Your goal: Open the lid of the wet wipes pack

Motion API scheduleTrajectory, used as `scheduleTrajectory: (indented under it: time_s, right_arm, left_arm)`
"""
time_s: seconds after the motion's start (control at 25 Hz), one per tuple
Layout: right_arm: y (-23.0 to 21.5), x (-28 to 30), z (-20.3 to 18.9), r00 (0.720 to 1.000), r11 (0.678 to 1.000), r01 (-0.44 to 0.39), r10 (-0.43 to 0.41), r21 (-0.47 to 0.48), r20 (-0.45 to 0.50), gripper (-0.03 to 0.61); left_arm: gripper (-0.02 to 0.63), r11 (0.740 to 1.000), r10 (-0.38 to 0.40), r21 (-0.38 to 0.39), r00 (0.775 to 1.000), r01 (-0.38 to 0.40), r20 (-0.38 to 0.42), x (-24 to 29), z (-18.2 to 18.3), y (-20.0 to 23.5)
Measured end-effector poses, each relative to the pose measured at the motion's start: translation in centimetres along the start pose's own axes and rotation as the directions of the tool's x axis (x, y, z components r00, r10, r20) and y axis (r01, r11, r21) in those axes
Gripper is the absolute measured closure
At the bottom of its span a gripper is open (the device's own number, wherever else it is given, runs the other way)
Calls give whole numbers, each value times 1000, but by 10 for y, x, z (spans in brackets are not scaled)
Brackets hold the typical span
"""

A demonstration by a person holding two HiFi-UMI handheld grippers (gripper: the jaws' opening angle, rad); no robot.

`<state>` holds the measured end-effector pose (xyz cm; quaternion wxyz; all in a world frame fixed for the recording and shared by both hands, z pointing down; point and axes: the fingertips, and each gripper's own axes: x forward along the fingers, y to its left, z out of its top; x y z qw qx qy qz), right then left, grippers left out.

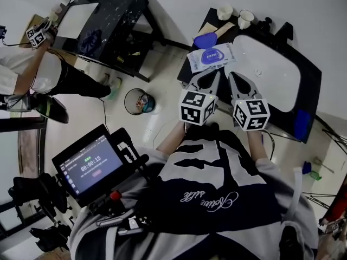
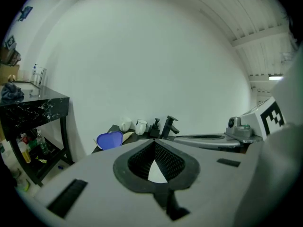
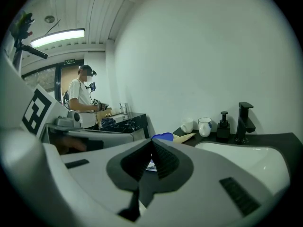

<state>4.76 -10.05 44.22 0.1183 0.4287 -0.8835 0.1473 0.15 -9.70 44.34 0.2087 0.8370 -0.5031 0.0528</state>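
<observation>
I'm holding both grippers up at the near edge of the black countertop (image 1: pixel 310 77). The left gripper (image 1: pixel 211 75) has its jaws brought together at the tips with nothing clamped between them; through the gap under the tips I see only a pale sliver. The right gripper (image 1: pixel 234 76) is closed the same way and empty, with a scrap of blue and white showing below its pads.

The white wet wipes pack with the blue oval lid (image 1: pixel 212 57) lies flat on the counter just beyond both sets of tips, to the left of the white oval sink basin (image 1: pixel 271 69). Its lid looks to be down, though from this height I can't be sure.

Behind the pack sits a blue heart-shaped dish (image 1: pixel 205 39). Farther back are white ceramic cups (image 1: pixel 224 12) and a black tap (image 2: pixel 169 126).
</observation>
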Motion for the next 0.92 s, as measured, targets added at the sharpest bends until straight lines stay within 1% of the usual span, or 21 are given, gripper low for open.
scheduleTrajectory:
  time_s: [0.32,0.56,0.92]
  right_arm:
    - [0,-2,1,1000,1000,-3,3,-7,-7,580]
    - [1,1,-1,1000,1000,-10,10,-10,-12,580]
    - [3,4,-4,1000,1000,-7,6,-11,-24,580]
  left_arm:
    - [615,1000,6,-23,1000,-7,-13,3,-3,0]
    - [615,1000,17,-21,1000,-17,-22,3,-5,4]
    - [615,999,26,-40,999,-27,-33,1,-10,11]
